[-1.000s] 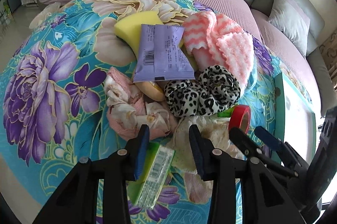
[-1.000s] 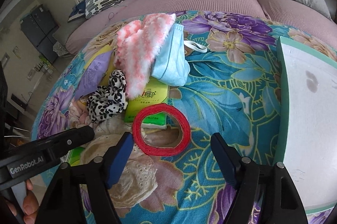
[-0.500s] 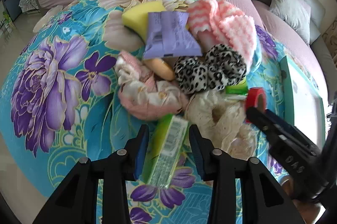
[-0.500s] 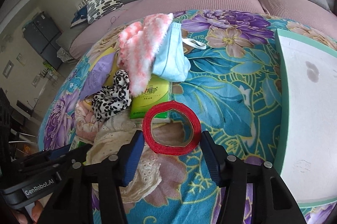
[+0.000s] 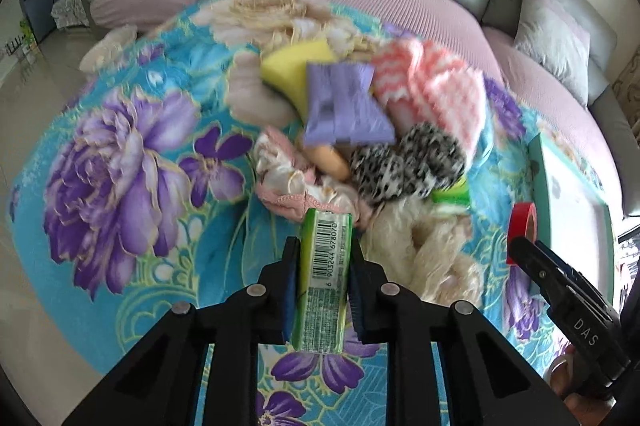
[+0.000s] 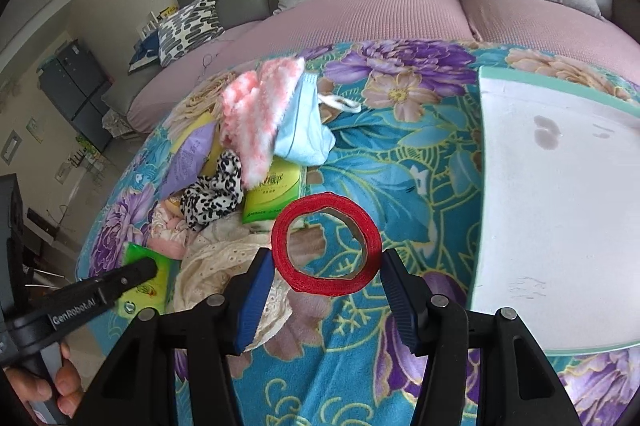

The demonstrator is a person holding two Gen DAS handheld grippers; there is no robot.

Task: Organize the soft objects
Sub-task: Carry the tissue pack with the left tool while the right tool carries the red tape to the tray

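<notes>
Left gripper (image 5: 323, 282): jaws squeezed tight on the green tissue pack (image 5: 322, 282), barcode side up, held above the near part of the flowered blanket (image 5: 132, 166).
Right gripper (image 6: 327, 290): jaws apart, one on each side of the red ring (image 6: 326, 243); cannot tell if the pads touch it.
Red ring: in the left view (image 5: 522, 230) standing just beside the near edge of the white tray (image 5: 576, 210).
White tray: green rim, on the right side of the blanket; in the right view (image 6: 560, 210) nothing in it but a few gray marks.
Pile of soft things: in the middle of the blanket, left of the tray.
Cream lace cloth (image 6: 224, 258): near end of the pile, just beside the right gripper's left jaw.
Leopard scrunchie (image 5: 404, 166): behind the cream cloth, touching it.
Second green tissue pack (image 6: 274, 194): lying flat behind the red ring, partly under the pink fuzzy cloth (image 6: 260, 122).
Blue face mask (image 6: 304, 134): leaning on the right side of the pink fuzzy cloth.
Purple packet (image 5: 344, 106): on top of the yellow sponge (image 5: 296, 66), toward the far side of the pile.
Pink flowered cloth (image 5: 288, 186): left side of the pile, just past the held pack.
Sofa (image 6: 360, 6): pink cover, gray cushions, behind the blanket's far edge.
</notes>
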